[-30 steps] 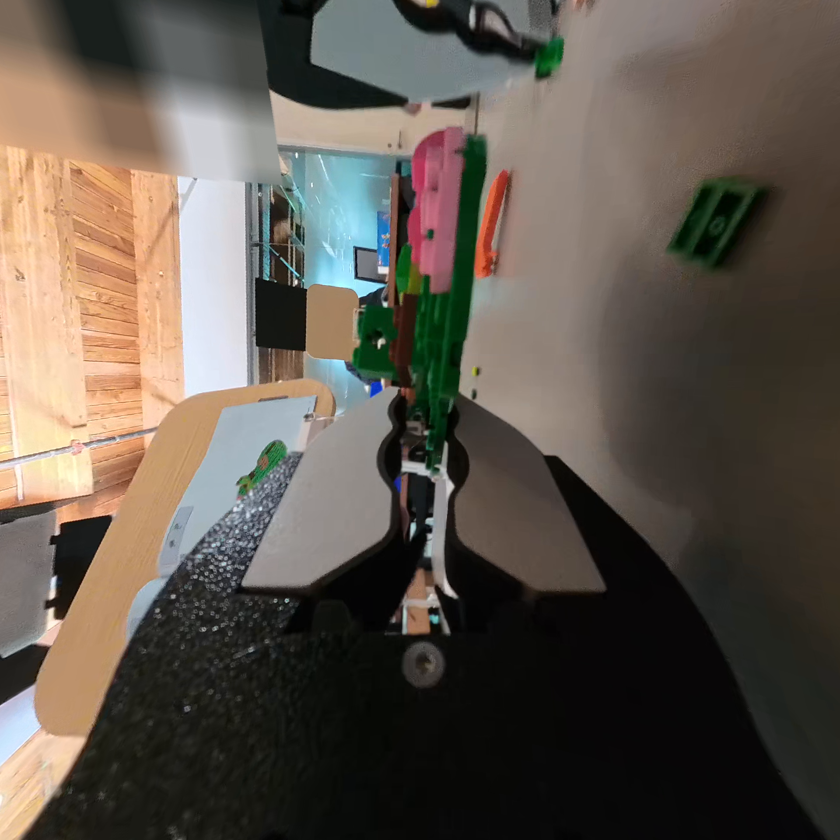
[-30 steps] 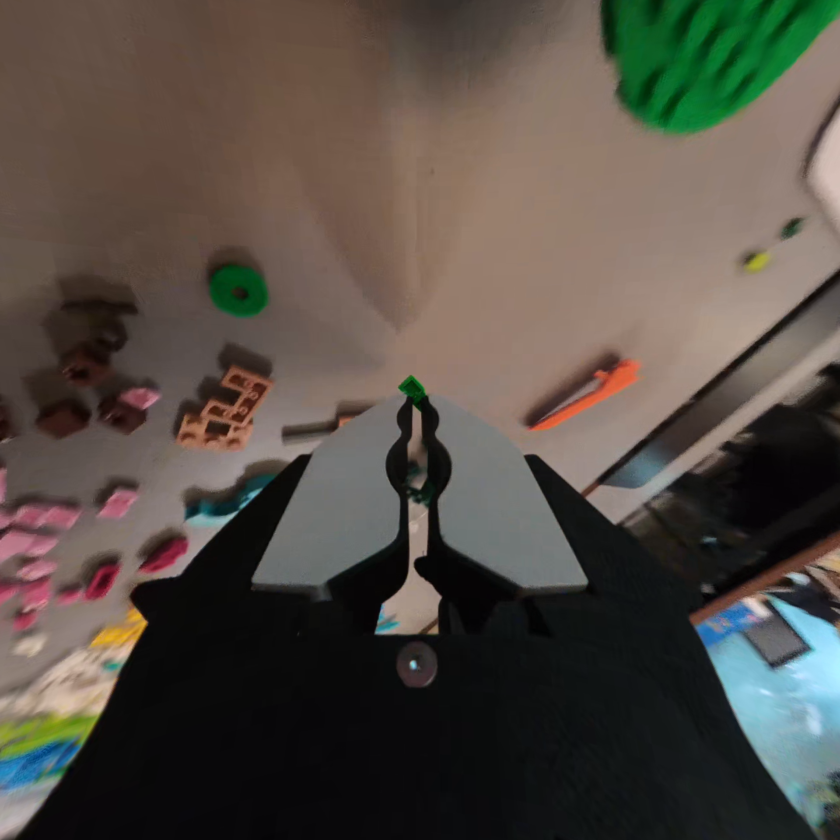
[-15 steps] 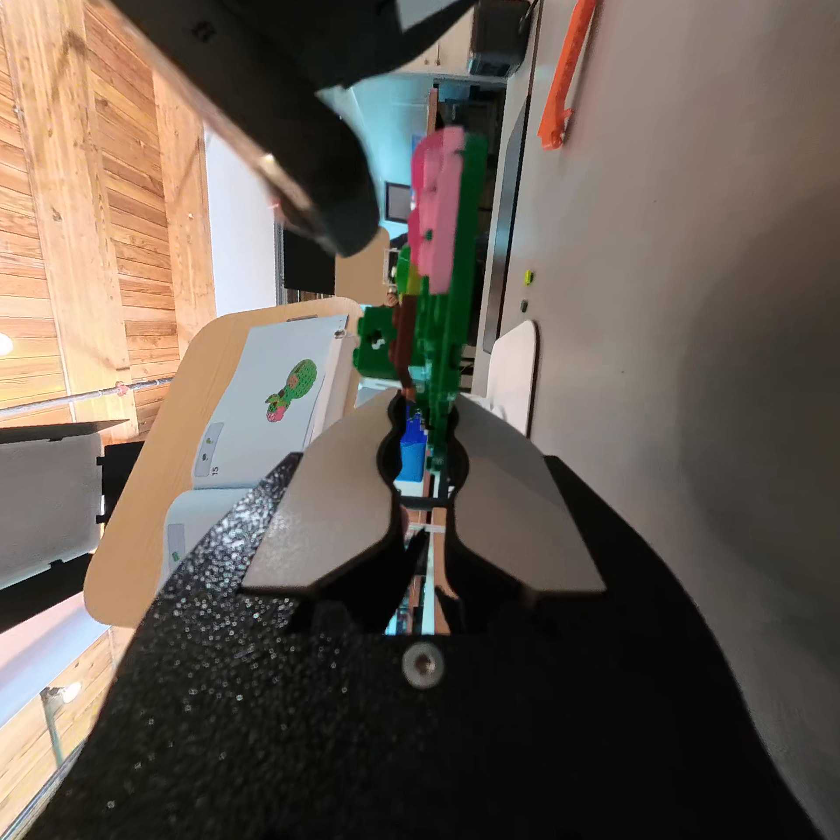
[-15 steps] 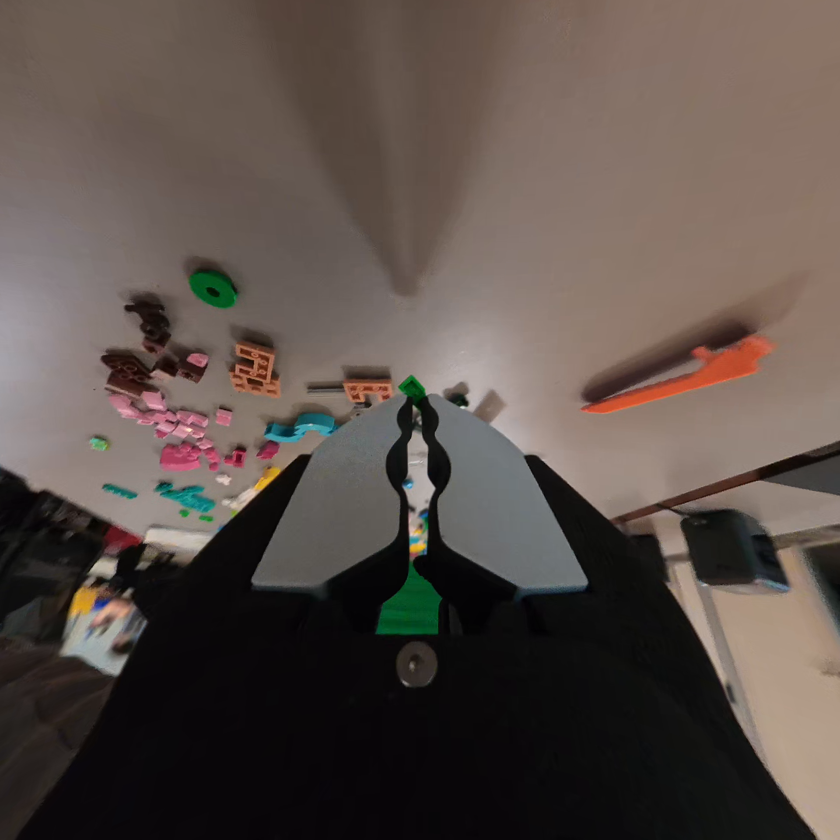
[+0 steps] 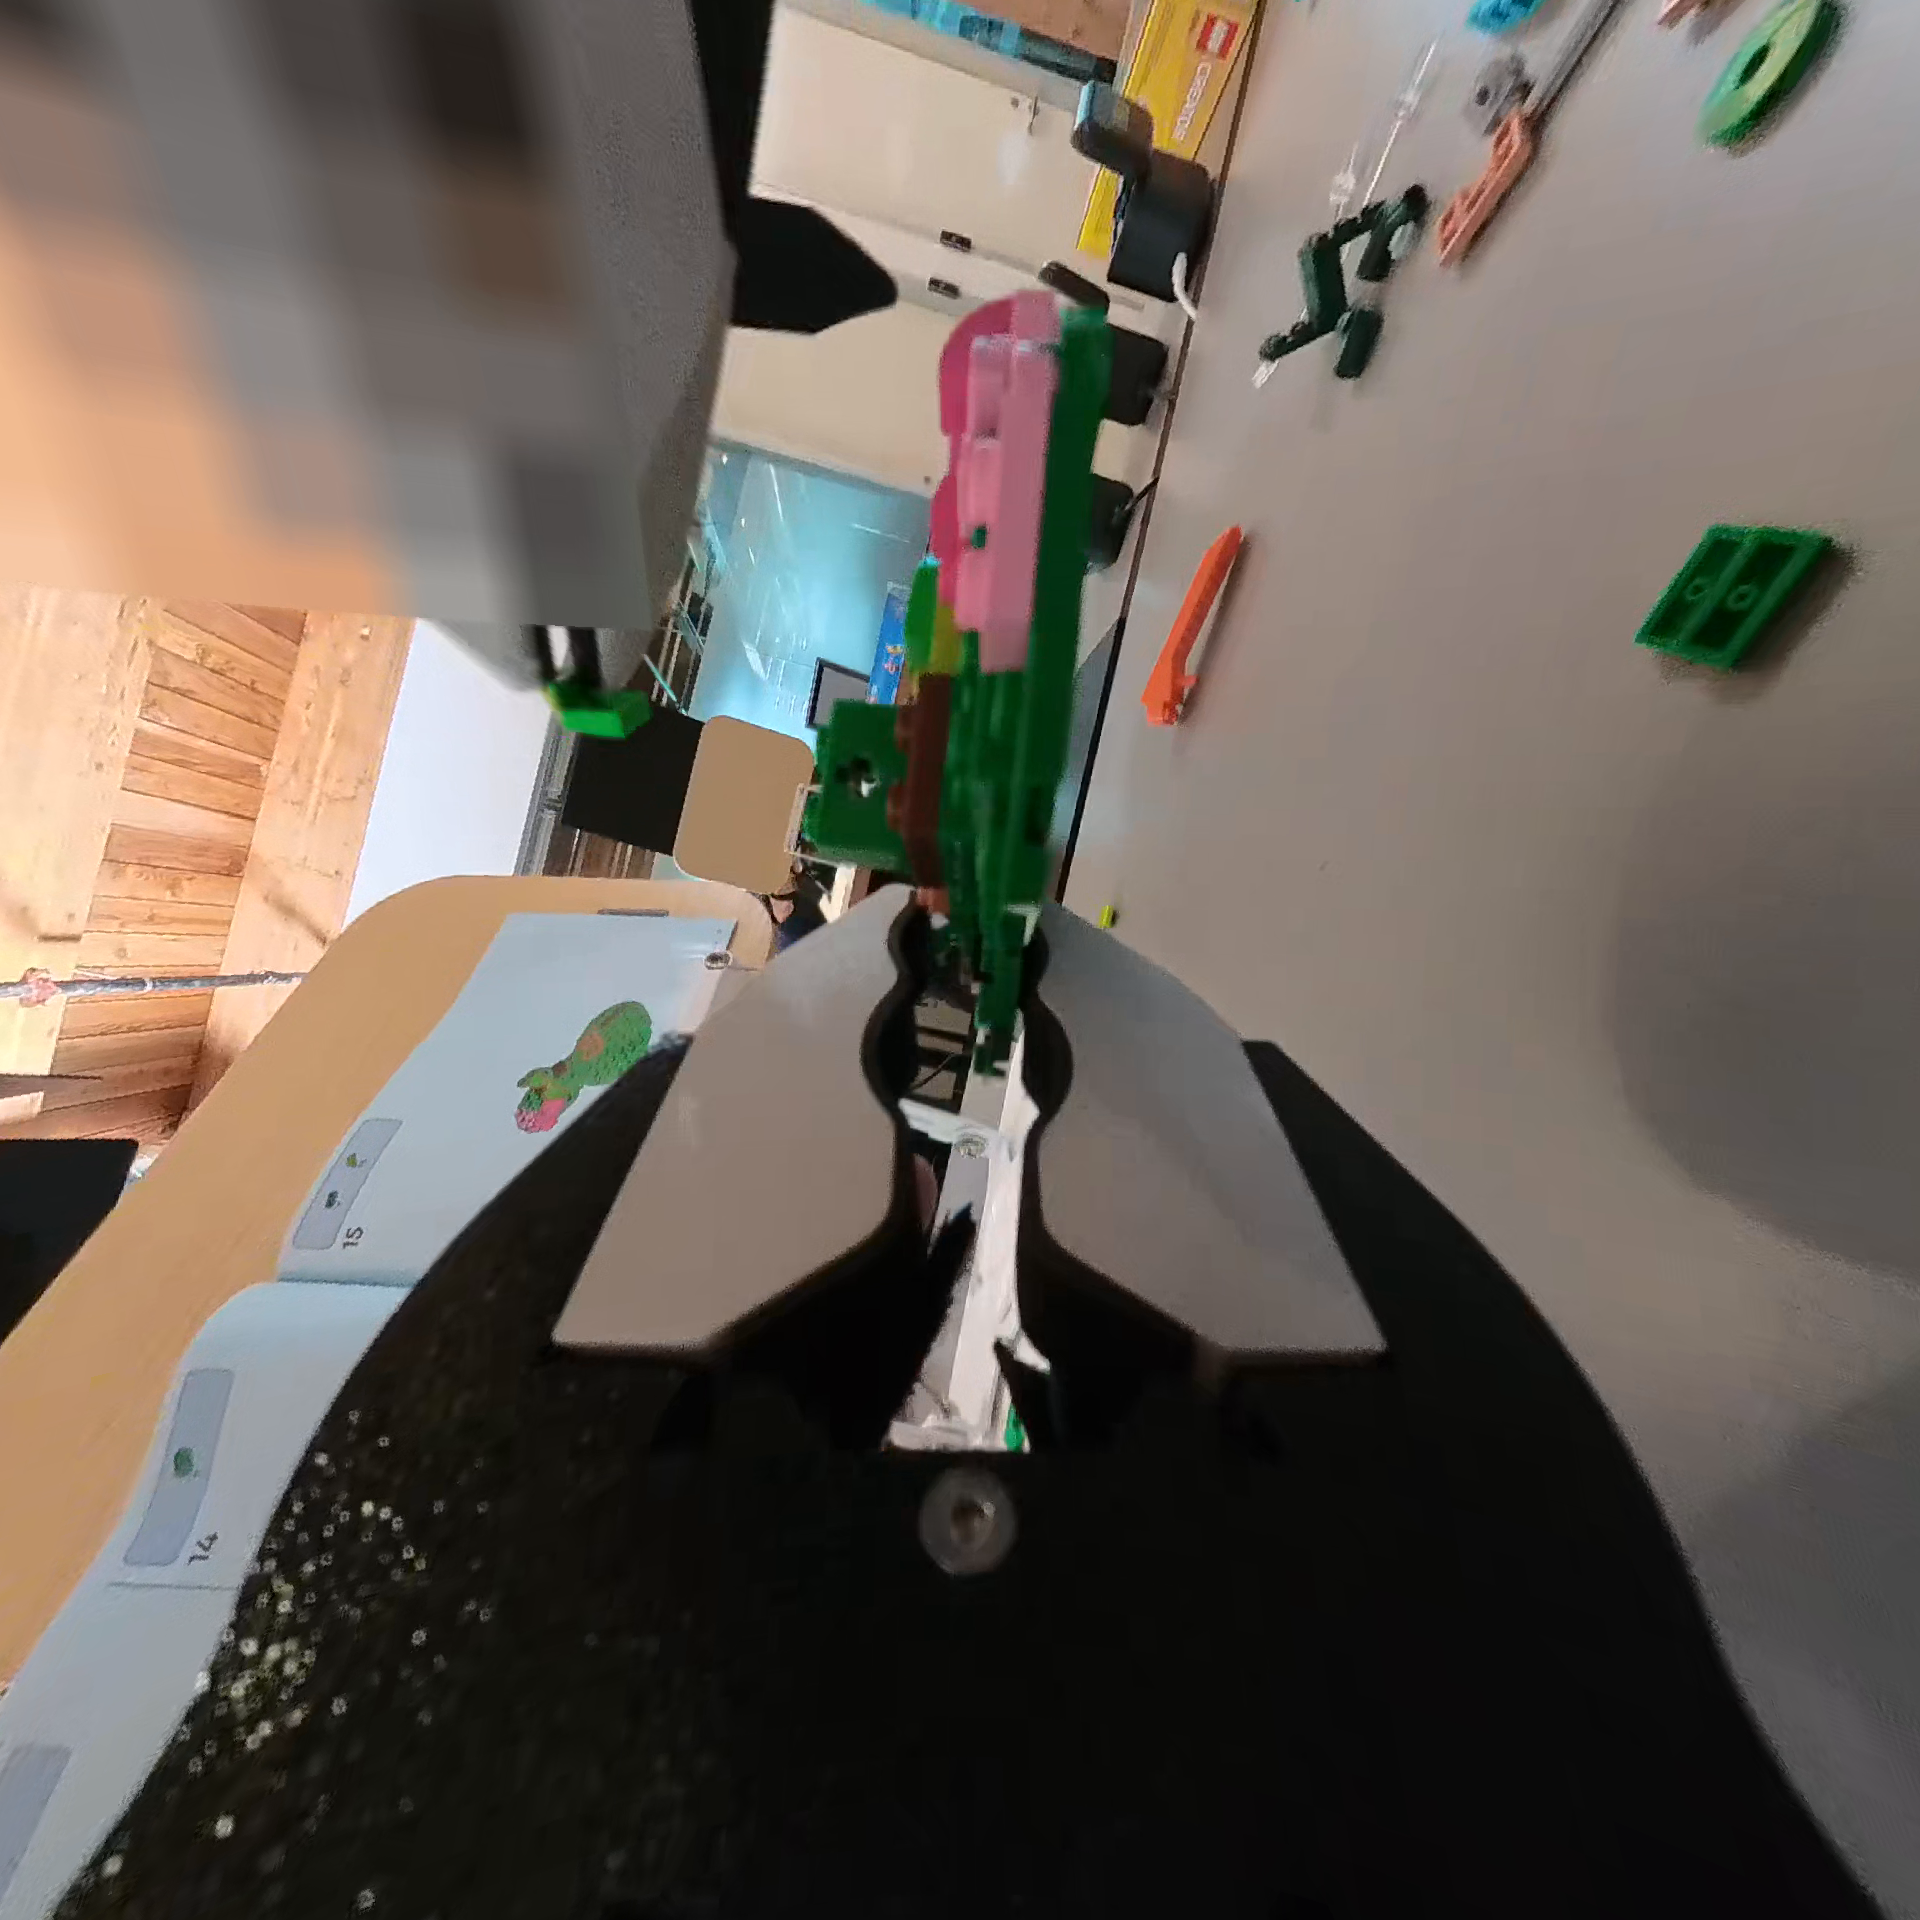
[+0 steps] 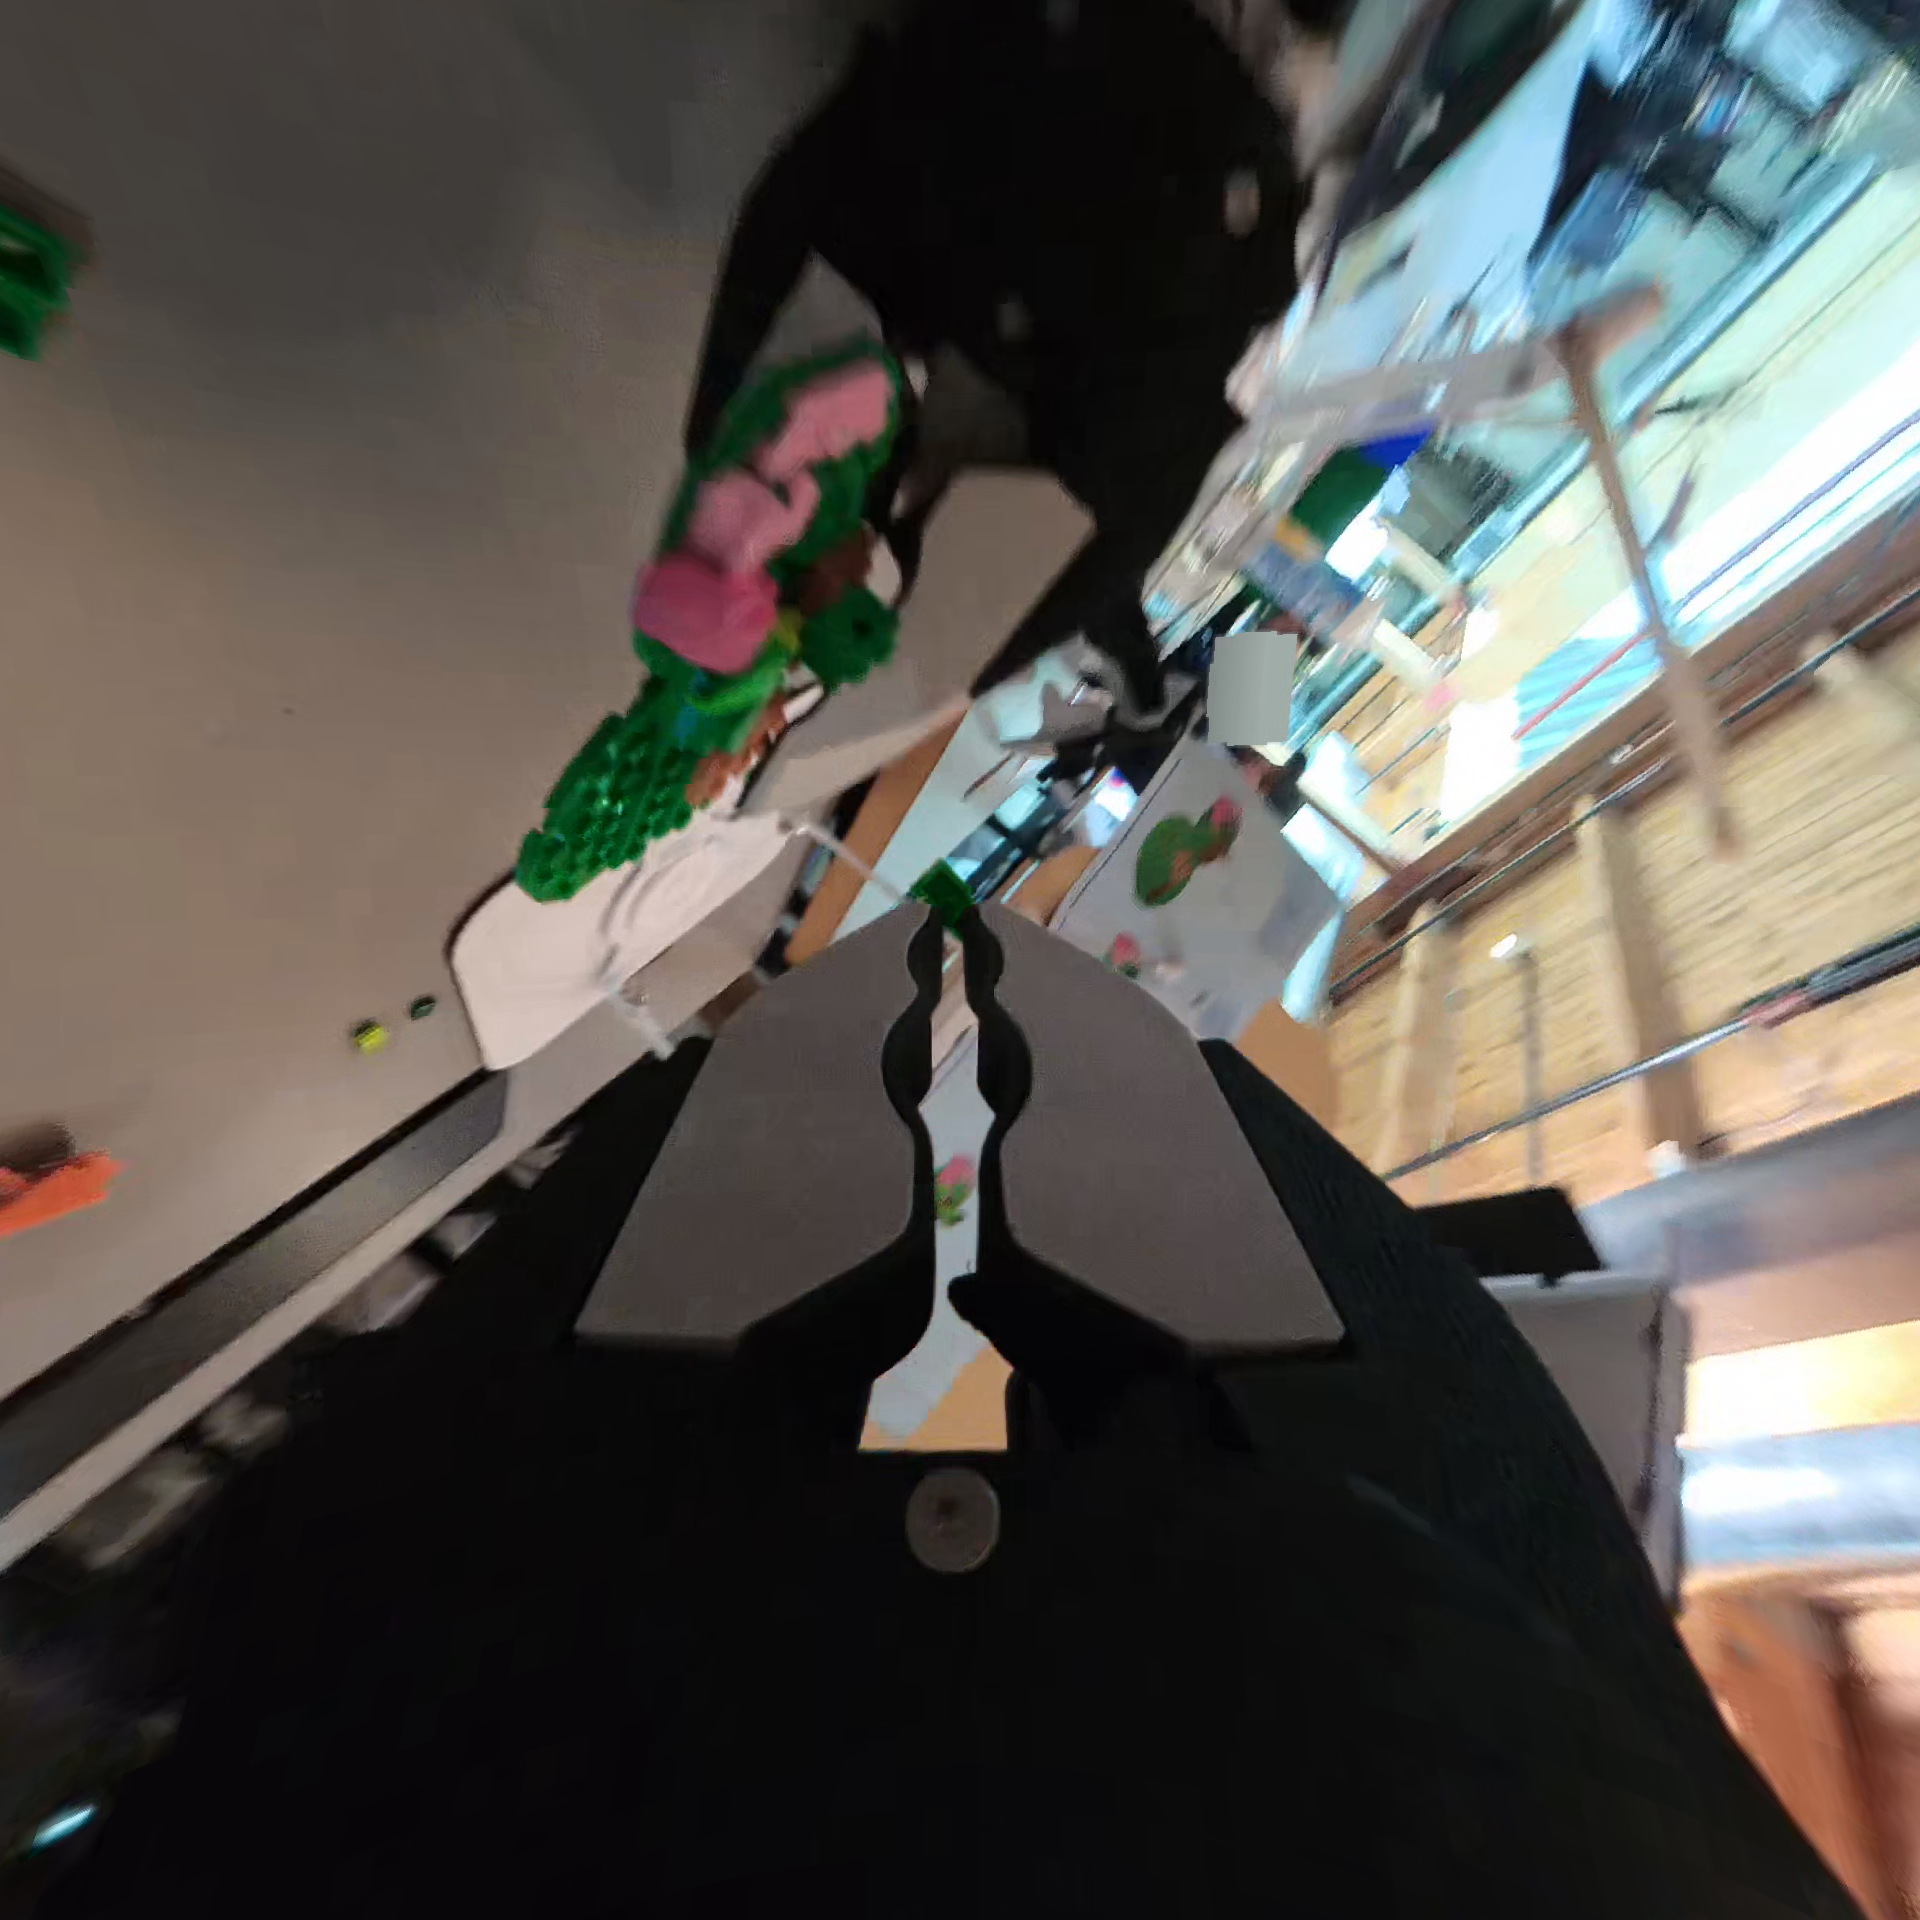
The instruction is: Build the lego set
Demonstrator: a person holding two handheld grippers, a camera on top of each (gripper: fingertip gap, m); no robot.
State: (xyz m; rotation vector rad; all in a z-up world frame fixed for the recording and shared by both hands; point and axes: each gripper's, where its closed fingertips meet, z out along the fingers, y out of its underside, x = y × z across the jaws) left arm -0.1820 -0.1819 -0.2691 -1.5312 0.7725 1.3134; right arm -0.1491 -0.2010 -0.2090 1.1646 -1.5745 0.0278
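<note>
My left gripper (image 5: 977,925) is shut on the edge of the green and pink lego model (image 5: 1013,582) and holds it on edge above the grey table (image 5: 1507,935). The model also shows in the right wrist view (image 6: 748,613), held by the left gripper there. My right gripper (image 6: 951,914) is shut on a small green brick (image 6: 940,891) at its fingertips, a little apart from the model. That brick and the right gripper's blurred fingers (image 5: 613,364) show at the upper left of the left wrist view, with the small green brick (image 5: 597,712) to the left of the model.
An open instruction booklet (image 5: 436,1122) lies on a wooden table. On the grey table lie a green plate (image 5: 1730,608), an orange separator tool (image 5: 1195,634), a green round piece (image 5: 1766,68) and several dark green and orange parts (image 5: 1340,291).
My right gripper has swung away from the loose parts on the table and toward the model with the small green brick. My left gripper keeps hold of the model.
</note>
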